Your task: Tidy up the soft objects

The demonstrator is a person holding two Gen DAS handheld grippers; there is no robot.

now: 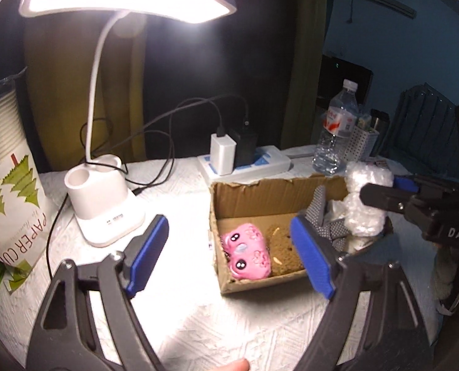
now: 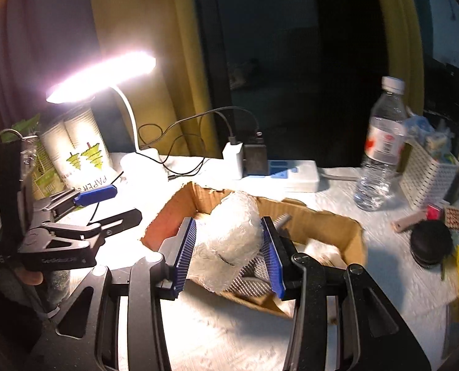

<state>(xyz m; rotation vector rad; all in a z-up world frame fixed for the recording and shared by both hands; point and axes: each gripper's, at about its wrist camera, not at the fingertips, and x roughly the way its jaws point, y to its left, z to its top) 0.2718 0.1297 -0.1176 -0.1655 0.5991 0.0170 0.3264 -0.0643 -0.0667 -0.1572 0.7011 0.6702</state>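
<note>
A torn cardboard box sits on the white cloth and also shows in the right wrist view. In it lie a pink plush toy, a brown sponge and a grey dotted glove. My right gripper is shut on a roll of bubble wrap and holds it over the box's right end; the roll also shows in the left wrist view. My left gripper is open and empty, just in front of the box's left side.
A lit white desk lamp stands left of the box. A pack of paper cups is at far left. A power strip with chargers, a water bottle and a white basket stand behind. Small items lie at right.
</note>
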